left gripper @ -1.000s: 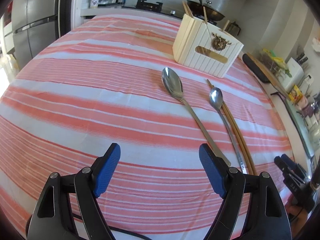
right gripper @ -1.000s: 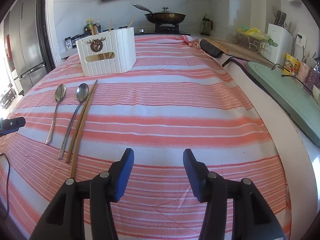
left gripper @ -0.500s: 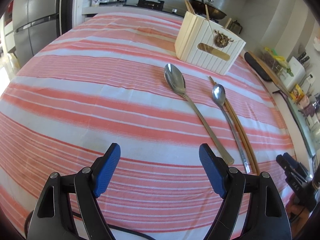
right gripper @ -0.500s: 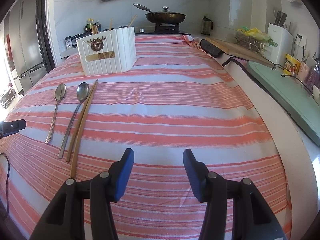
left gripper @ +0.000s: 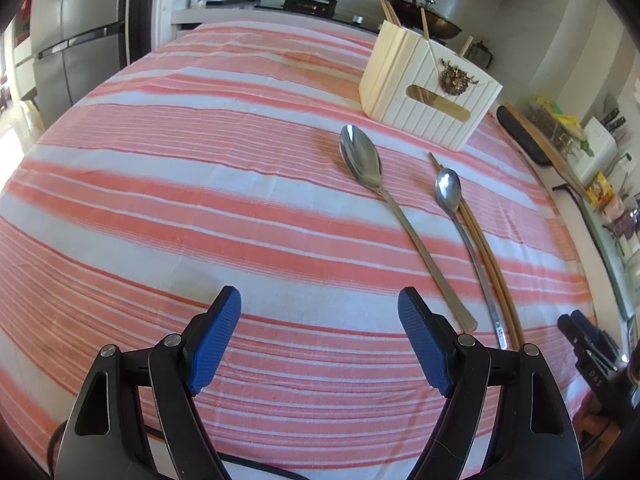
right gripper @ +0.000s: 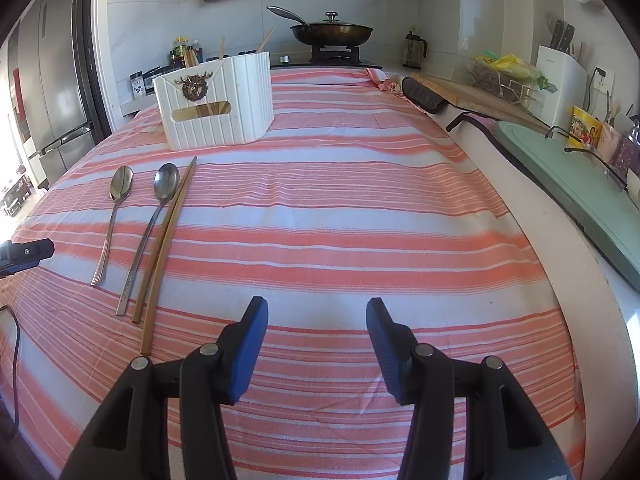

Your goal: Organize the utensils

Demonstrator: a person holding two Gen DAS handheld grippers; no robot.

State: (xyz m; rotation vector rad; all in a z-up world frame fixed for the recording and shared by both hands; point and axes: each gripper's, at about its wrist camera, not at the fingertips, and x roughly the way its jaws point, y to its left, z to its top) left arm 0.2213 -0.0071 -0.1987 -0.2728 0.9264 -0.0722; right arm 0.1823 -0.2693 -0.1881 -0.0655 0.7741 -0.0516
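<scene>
Hovering spread and empty, left gripper (left gripper: 319,322) and right gripper (right gripper: 317,322) overlook bare striped cloth (right gripper: 340,216); spoons (left gripper: 362,160) apparently nearby.

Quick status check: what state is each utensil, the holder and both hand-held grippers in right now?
Left hand-held gripper: open, empty.
Right hand-held gripper: open, empty.
Large spoon: flat on cloth, bowl up.
Small spoon: flat, beside chopsticks.
Chopsticks: loose on cloth.
Holder: upright, some sticks inside.
</scene>
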